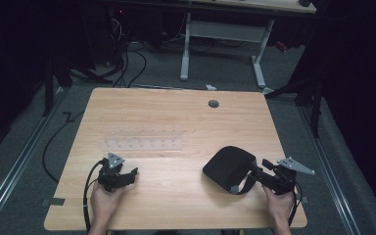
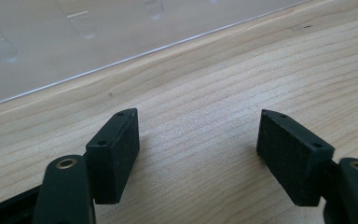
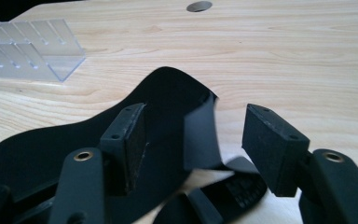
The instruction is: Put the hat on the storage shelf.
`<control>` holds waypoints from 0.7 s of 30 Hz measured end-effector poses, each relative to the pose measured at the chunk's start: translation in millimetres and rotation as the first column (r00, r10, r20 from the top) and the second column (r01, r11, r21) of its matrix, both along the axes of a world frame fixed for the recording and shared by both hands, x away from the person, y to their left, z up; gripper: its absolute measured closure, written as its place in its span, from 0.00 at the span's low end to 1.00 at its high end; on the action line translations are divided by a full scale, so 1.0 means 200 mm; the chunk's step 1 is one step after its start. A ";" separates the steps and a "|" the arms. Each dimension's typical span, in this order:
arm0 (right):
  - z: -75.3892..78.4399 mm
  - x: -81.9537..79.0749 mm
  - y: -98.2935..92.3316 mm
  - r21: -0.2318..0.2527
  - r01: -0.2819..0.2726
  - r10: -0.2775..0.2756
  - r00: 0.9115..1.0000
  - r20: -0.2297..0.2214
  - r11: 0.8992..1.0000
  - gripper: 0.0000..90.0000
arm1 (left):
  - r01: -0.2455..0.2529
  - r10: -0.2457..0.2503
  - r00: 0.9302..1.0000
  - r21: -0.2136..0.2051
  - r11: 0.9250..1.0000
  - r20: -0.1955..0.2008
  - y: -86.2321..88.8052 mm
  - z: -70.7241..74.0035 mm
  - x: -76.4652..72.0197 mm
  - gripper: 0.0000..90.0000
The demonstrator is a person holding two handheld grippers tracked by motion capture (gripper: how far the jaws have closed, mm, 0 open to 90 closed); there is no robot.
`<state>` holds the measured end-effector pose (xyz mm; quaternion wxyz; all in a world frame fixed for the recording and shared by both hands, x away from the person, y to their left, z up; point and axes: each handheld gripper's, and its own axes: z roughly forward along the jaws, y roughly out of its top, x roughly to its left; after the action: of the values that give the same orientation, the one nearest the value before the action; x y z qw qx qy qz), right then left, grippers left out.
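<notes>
Fingers of the left gripper are gaping wide over bare worktop near a clear rack; right gripper fingers are straddling, unclosed, a black cap's strap.

The light wooden tabletop is bare across its far half, broken only by a small round grommet hole near the far edge. A long clear acrylic rack lies across the middle left, just beyond the left gripper, whose parted jaws frame only bare wood. On the near right, a black padded pouch with a strap blocks the way; the right gripper straddles its upright strap with jaws apart.
</notes>
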<state>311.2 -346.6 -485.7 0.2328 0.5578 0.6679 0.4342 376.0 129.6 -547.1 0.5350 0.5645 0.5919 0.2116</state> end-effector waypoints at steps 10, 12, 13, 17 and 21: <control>-0.05 0.15 0.05 0.026 -0.044 0.046 0.995 -0.083 0.999 0.34 | -0.001 0.001 1.000 -0.001 1.000 0.000 0.00 0.00 0.00 0.34; -0.07 0.17 0.05 0.029 -0.045 0.048 0.993 -0.108 0.999 0.33 | -0.001 0.001 1.000 -0.001 1.000 0.000 0.00 0.00 0.00 0.34; -0.07 0.17 0.05 0.029 -0.045 0.048 0.993 -0.108 0.999 0.33 | -0.001 0.001 1.000 -0.001 1.000 0.000 0.00 0.00 0.00 0.34; -0.10 0.19 0.06 0.038 -0.065 0.069 0.990 -0.126 0.997 0.33 | -0.001 0.001 1.000 0.001 1.000 0.000 0.00 0.00 0.00 0.34; -0.13 0.22 0.08 0.050 -0.080 0.086 0.986 -0.141 0.996 0.33 | 0.000 0.000 1.000 0.000 1.000 0.000 0.00 0.00 0.00 0.34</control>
<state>354.4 -331.3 -511.0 0.1535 0.5643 0.6958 0.4169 376.1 129.7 -547.1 0.5349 0.5645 0.5919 0.2119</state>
